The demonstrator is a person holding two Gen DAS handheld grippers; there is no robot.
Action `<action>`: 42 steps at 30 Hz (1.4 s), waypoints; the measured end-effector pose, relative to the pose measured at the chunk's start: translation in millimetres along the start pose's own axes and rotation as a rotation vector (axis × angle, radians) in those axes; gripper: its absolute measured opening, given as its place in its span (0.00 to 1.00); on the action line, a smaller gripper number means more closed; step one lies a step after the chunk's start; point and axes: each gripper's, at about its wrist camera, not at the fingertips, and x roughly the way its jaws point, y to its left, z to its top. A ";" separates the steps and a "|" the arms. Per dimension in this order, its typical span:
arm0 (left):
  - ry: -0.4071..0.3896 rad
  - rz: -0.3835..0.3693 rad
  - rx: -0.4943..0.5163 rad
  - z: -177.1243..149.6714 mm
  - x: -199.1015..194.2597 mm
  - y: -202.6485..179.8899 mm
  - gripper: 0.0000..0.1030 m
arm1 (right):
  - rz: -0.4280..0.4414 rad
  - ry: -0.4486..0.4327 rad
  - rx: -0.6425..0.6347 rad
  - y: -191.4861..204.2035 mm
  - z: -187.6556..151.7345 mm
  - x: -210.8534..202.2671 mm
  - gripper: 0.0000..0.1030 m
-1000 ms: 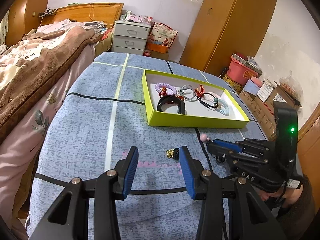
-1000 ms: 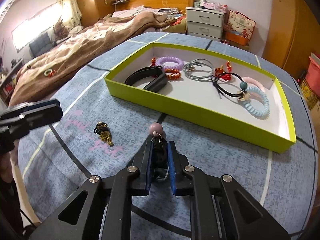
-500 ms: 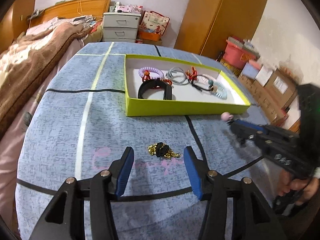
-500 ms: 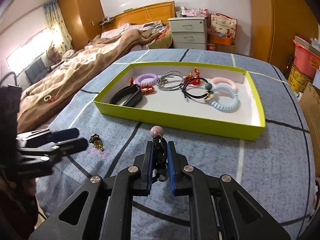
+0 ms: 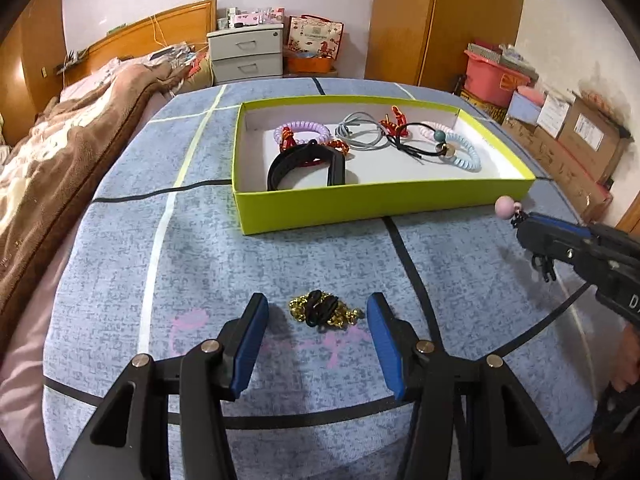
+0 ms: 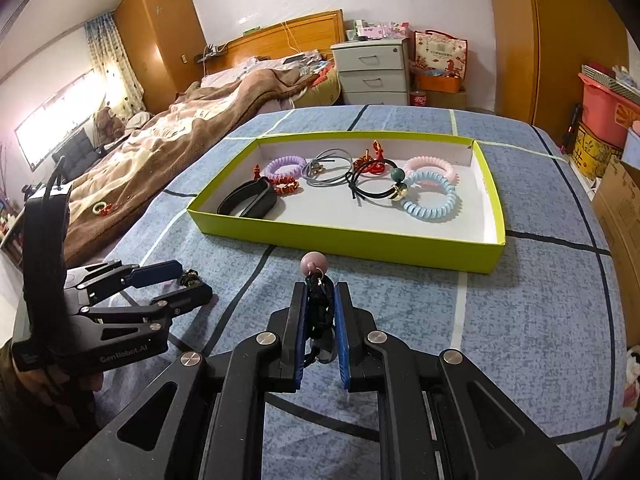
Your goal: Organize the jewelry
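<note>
My left gripper (image 5: 316, 320) spread wide, jaws just been opening — small tangle of gold chain and black cord (image 5: 323, 312) lies between pads on blue-grey woven tablecloth (image 5: 200, 264), untouched. Tangle's long axis runs left-right, straight across gap, so closing would catch its ends; left hand clearly nearer. My right gripper (image 6: 320, 312) pressed together on black hair tie with pink bead (image 6: 314, 263), held above cloth just near side of lime-green cardboard tray (image 6: 344, 238) — tray lies far, straight ahead.

Gold-and-black chain ornament (image 5: 325, 311) lying bunched on blue cloth; pink-beaded black hair tie (image 6: 315, 265) raised before the lime-green tray (image 5: 360, 202) holding coiled bands.
</note>
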 end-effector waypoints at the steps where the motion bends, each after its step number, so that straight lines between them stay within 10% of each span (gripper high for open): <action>1: -0.001 0.001 0.001 -0.7 -0.3 -0.4 0.51 | 0.003 -0.001 0.001 -0.1 0.2 -0.1 0.13; 10: -0.008 -0.005 -0.007 1.0 -0.9 0.1 0.32 | 0.009 -0.003 -0.002 -0.7 -1.3 -0.1 0.13; 35: -0.092 -0.091 -0.013 18.2 -26.1 -2.3 0.30 | -0.001 -0.050 0.016 -4.3 11.0 -15.8 0.13; 37: -0.102 -0.103 -0.013 25.1 -28.6 -2.7 0.14 | -0.006 -0.061 0.021 -6.9 15.3 -18.6 0.13; 42: -0.128 -0.113 0.002 42.4 -32.3 -6.0 0.14 | -0.016 -0.078 0.033 -13.9 25.1 -22.3 0.13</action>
